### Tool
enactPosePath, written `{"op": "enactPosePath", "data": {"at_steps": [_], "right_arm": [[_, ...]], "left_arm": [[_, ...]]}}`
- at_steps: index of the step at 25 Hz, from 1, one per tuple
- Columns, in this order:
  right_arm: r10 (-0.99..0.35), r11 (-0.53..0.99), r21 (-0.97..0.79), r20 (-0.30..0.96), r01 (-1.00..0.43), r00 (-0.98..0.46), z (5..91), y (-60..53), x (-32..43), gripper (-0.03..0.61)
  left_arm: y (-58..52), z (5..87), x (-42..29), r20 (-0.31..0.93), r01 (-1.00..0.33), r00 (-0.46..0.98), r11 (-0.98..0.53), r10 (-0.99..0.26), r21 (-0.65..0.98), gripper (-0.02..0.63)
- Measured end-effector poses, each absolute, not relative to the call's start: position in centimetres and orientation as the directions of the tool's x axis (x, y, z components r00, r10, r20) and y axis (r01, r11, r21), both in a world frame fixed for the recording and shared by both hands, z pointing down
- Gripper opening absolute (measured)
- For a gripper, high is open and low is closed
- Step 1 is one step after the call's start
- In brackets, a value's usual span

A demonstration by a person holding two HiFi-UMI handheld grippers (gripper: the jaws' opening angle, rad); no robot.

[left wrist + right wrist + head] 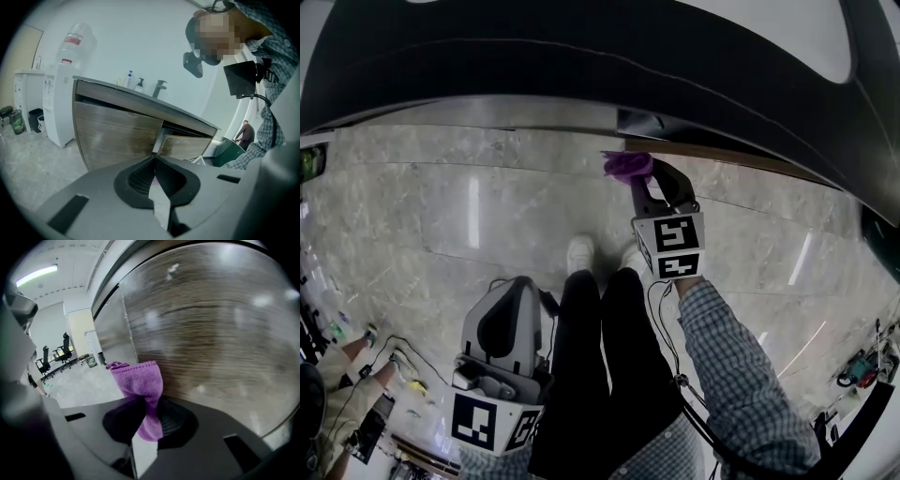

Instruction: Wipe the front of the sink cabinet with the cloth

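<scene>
The right gripper [643, 181] is clamped on a purple microfibre cloth [138, 379]. The cloth's middle is pinched between the jaws, and its stitched upper hem stands above them, just beside the sink cabinet's brown wood-grain front [211, 324] (whether it touches the panel cannot be told). In the right gripper view that panel fills the whole right side. Its vertical left edge shows behind the cloth, and past that edge lies open pale marble floor [469, 206], with office chairs [55, 355] far off.

In the head view the cloth [627, 166] sits at the cabinet's thin brown lower edge, ahead of the person's white shoes [581, 251].

The left gripper [514, 291] hangs low beside the black trouser leg, well apart from the cabinet. Its jaws are together with nothing between them [154, 161]. From there the cabinet [117, 136] shows whole, with a dark gap under the grey counter, a seam between two front panels, and a white water dispenser [58, 103] standing just past its left edge. Bare floor lies in front.
</scene>
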State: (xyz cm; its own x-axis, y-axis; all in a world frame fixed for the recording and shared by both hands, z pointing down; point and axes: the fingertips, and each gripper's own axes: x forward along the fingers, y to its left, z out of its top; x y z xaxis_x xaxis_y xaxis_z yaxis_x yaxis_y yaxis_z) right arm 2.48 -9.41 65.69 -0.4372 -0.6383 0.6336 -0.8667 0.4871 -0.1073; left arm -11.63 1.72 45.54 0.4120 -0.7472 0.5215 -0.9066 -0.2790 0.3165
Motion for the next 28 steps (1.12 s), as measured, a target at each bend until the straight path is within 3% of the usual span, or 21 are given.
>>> {"op": "enactPosePath", "data": {"at_steps": [13, 28], "right_arm": [[-0.636, 0.491, -0.171, 0.599, -0.854, -0.485, 54.0, -6.2, -0.5, 0.075], [-0.806, 0.21, -0.158, 0.531, -0.965, -0.262, 34.4, -2.8, 5.6, 0.075]], "left_arm": [[-0.1, 38.4, -13.4, 0.45, -0.887, 0.453, -0.34, -0.77, 0.312, 0.011], [-0.1, 24.1, -13.6, 0.363, -0.815, 0.58, -0.514, -0.73, 0.267, 0.011]]}}
